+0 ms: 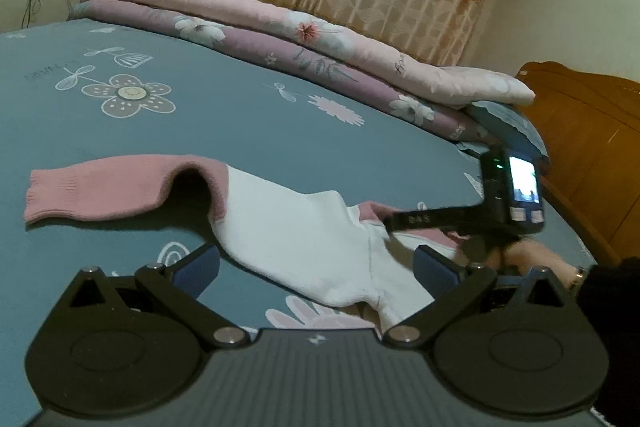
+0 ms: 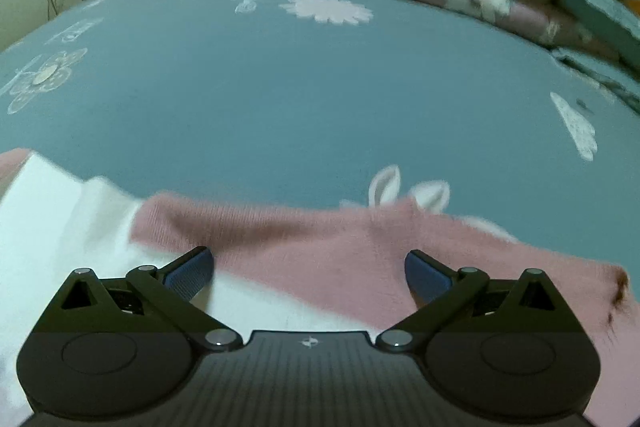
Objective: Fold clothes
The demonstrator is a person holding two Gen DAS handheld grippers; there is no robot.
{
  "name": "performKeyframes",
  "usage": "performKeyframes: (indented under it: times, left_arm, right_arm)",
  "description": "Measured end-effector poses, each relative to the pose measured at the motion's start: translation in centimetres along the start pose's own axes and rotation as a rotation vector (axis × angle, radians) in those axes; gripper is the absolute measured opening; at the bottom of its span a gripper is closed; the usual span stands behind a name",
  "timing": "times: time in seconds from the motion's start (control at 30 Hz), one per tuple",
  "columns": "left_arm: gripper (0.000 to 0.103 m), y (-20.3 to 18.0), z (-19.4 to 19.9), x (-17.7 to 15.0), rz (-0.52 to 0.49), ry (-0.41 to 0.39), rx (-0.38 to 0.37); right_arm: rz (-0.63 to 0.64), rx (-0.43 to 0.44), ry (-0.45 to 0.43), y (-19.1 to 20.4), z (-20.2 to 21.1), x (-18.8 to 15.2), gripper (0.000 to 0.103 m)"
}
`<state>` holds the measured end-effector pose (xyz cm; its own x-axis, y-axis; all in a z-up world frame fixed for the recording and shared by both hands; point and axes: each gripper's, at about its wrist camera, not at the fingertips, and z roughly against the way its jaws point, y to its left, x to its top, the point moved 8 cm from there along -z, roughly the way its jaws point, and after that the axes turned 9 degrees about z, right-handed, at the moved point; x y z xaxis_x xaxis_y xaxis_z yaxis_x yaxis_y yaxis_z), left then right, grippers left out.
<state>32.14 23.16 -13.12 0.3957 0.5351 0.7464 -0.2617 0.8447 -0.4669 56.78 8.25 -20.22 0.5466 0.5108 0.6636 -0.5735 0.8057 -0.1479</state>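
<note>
A pink-and-white sweater (image 1: 304, 227) lies spread on the blue flowered bedsheet (image 1: 224, 123), in front of the folded quilts (image 1: 280, 43). The left hand-held gripper (image 1: 316, 267) hovers wide open over its white body; the right hand-held gripper (image 2: 308, 271) stands open over a pink sleeve (image 2: 360, 251).

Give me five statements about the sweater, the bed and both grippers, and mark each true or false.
1. The sweater is white with pink sleeves. True.
2. The left gripper is clamped on a sleeve. False: it is open.
3. The right gripper is open above a pink sleeve. True.
4. The bedsheet is plain red. False: it is blue-grey with flower prints.
5. Folded quilts lie at the bed's far side. True.
</note>
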Motion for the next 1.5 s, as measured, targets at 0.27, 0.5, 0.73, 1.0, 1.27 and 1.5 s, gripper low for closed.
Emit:
performKeyframes:
  times: [0.27,0.5,0.73,1.0,1.27,1.5]
  left_arm:
    - [0.102,0.1,0.0,-0.1,0.003,0.001,0.002]
    - [0.102,-0.4,0.0,-0.4,0.01,0.007,-0.022]
    - [0.102,-1.9,-1.1,-2.1,-0.049,0.059,-0.033]
    - [0.102,-2.7,-2.4,-3.7,-0.108,0.105,-0.018]
    - [0.102,-3.0,-2.7,-4.1,-0.129,0.115,-0.005]
    - [0.102,-4.0,-2.3,-4.4,-0.164,0.126,-0.031]
  right_arm:
    - [-0.027,0.013,-0.008,-0.9,1.0,2.1,0.103]
    - [-0.037,0.003,-0.013,-7.6,9.6,-2.7,0.103]
    - [-0.235,-0.013,0.028,-15.8,12.7,-10.7,0.103]
    - [-0.338,-0.113,-0.025,-20.1,8.9,-13.6,0.103]
    - [-0.38,-0.13,-0.006,-21.6,8.4,-12.4,0.103]
    - [-0.262,-0.039,0.026,-16.8,16.8,-13.9,0.103]
